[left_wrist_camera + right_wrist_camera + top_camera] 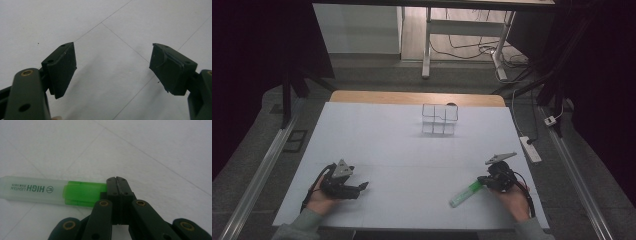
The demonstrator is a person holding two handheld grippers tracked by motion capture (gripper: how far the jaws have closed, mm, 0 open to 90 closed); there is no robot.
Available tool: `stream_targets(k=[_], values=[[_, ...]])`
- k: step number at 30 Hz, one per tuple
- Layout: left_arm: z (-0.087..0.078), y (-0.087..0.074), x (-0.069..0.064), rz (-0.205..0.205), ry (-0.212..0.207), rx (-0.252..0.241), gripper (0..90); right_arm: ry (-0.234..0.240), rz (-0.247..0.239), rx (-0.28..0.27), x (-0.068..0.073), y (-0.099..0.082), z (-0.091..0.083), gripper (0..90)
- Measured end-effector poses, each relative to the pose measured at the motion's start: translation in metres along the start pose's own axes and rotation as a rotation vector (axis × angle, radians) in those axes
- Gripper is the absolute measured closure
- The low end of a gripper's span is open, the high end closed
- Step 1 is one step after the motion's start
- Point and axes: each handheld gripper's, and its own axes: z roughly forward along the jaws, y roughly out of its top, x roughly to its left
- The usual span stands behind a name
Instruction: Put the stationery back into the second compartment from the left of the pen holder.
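Right gripper view shows the right gripper [117, 185] with its two black jaws pressed flat together, nothing between them; their tips sit right against the green cap end of a highlighter [53, 190], which lies on its side on the white table surface [160, 147]. Whether the jaw tips actually touch the cap or only overlap it from this angle is hard to say. The pen's translucent barrel carries the printed words "HIGH LIGHTER", seen upside down, and its far end is cut off at the left edge of that view. From the high view, the highlighter [465, 194] rests near the front right of the table, angled toward the right gripper [484, 181], held by the person's right hand [513, 202]. The left gripper [363, 186], held in the left hand [319, 200] near the front left, points toward the table's middle; in the left gripper view its jaws stand wide apart with only bare white tabletop between them. Well apart from both, toward the far edge, stands a small clear compartmented box [439, 119]; whether anything is in it is too small to make out. Between the grippers and the box the surface lies open. Both forearms are cut off at the bottom edge, and the surroundings beyond the table are dark.
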Motion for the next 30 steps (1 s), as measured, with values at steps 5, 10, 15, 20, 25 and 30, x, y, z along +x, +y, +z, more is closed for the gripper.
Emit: stream_targets(k=[5, 10, 15, 20, 25, 30], values=[[0.0, 0.0, 0.0, 0.001, 0.001, -0.001, 21.5, 0.028, -0.009, 0.006, 0.011, 0.0, 0.002, 89.3], [0.0, 0.0, 0.0, 0.002, 0.0, -0.001, 21.5, 0.041, -0.031, 0.009, 0.022, 0.002, 0.004, 89.2], [0.0, 0.001, 0.0, 0.004, 0.0, -0.001, 21.5, 0.049, -0.044, 0.013, 0.028, 0.004, 0.005, 89.3], [0.0, 0.001, 0.0, 0.006, 0.001, -0.001, 21.5, 0.056, -0.035, 0.008, 0.026, 0.003, 0.005, 89.2], [0.0, 0.001, 0.0, 0.006, 0.0, 0.0, 21.5, 0.056, -0.037, 0.008, 0.026, 0.002, 0.005, 89.3], [0.0, 0.001, 0.0, 0.006, 0.001, 0.0, 21.5, 0.054, -0.044, -0.001, 0.025, 0.002, 0.005, 89.2]])
